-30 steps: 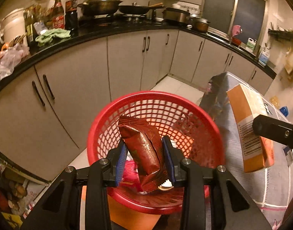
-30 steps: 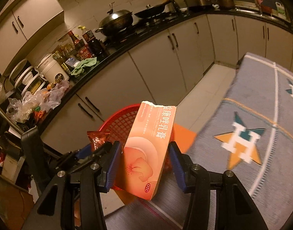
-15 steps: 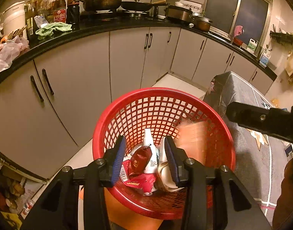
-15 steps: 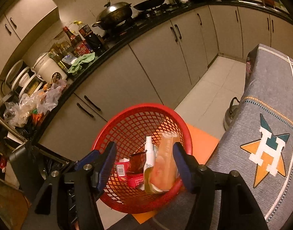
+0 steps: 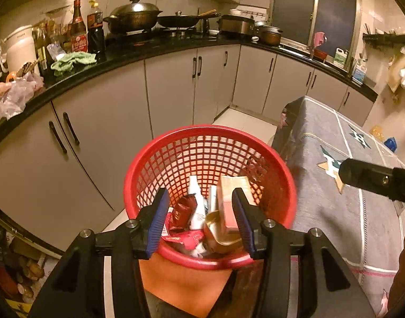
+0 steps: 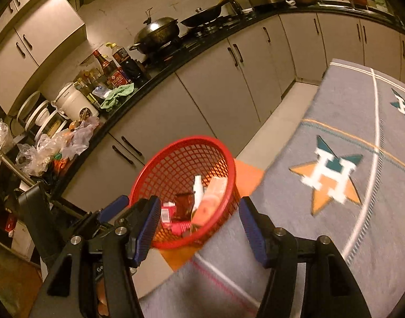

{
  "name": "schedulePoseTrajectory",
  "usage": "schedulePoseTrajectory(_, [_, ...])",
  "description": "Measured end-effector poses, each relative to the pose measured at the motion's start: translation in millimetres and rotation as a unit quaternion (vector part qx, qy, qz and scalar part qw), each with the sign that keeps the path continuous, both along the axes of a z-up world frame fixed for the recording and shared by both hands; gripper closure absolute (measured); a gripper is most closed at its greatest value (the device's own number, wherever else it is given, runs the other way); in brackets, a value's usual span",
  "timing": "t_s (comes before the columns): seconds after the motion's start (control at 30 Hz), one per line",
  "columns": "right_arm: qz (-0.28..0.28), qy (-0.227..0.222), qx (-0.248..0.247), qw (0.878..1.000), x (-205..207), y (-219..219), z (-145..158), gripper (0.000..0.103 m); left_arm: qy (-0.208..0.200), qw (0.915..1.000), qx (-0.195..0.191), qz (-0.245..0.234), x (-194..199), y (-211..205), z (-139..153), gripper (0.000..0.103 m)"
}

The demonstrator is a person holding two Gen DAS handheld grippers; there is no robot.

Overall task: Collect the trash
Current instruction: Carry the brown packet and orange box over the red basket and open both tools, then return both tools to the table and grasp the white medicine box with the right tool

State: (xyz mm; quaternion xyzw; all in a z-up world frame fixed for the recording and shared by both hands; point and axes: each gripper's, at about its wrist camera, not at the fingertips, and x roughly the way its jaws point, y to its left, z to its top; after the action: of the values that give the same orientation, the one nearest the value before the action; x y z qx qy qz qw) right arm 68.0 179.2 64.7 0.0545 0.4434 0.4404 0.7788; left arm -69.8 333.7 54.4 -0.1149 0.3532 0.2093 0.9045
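A red mesh basket stands on an orange stool, also in the right wrist view. Inside lie a brown snack wrapper, a white bottle, an orange box and red packets. My left gripper is open and empty right above the basket's near rim. My right gripper is open and empty, above the basket's right edge and the table. The wrapper and box show there too.
A table with a grey star-patterned cloth stands right of the basket. Grey kitchen cabinets under a black counter curve behind, with bottles, a wok and pots. The right gripper's body reaches in over the table.
Both grippers opened and dropped the brown wrapper and the orange box into the basket. The right gripper has since drawn back toward the table.
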Motion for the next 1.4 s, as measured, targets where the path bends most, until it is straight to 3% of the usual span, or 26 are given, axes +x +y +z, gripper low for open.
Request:
schedulePoseTrajectory(0.4, [-0.044, 0.000, 0.018, 0.999, -22.2, -92.5, 2.3, 0.037, -0.001, 0.9986, 0.033, -0.042, -8.6, -70.2, 19.8, 0.053])
schedulePoseTrajectory(0.7, [-0.099, -0.003, 0.028, 0.995, -24.0, -183.2, 2.9, 0.037, 0.006, 0.9924, 0.042, -0.115, 1.1, -143.8, 33.4, 0.049])
schedulePoseTrajectory(0.87, [-0.176, -0.017, 0.020, 0.984, -4.9, -259.1, 10.1, 0.037, 0.020, 0.9856, 0.035, -0.164, 20.3, -184.5, 33.3, 0.047])
schedulePoseTrajectory(1.0, [-0.248, -0.032, -0.040, 0.967, 23.3, -304.0, 9.5, 0.037, 0.035, 0.9783, 0.026, -0.203, 35.4, -214.9, 29.6, 0.047])
schedulePoseTrajectory(1.1, [-0.264, -0.014, -0.084, 0.961, 49.7, -317.1, -5.0, 0.037, 0.042, 0.9736, 0.018, -0.224, 41.9, -230.7, 28.4, 0.047])
schedulePoseTrajectory(1.23, [-0.256, 0.000, -0.094, 0.962, 70.0, -310.5, -20.8, 0.037, 0.047, 0.9708, 0.012, -0.235, 49.1, -242.8, 27.6, 0.043])
schedulePoseTrajectory(1.4, [-0.243, -0.028, -0.136, 0.960, 84.3, -283.8, -26.0, 0.041, 0.056, 0.9705, 0.006, -0.234, 57.8, -242.7, 27.5, 0.043])
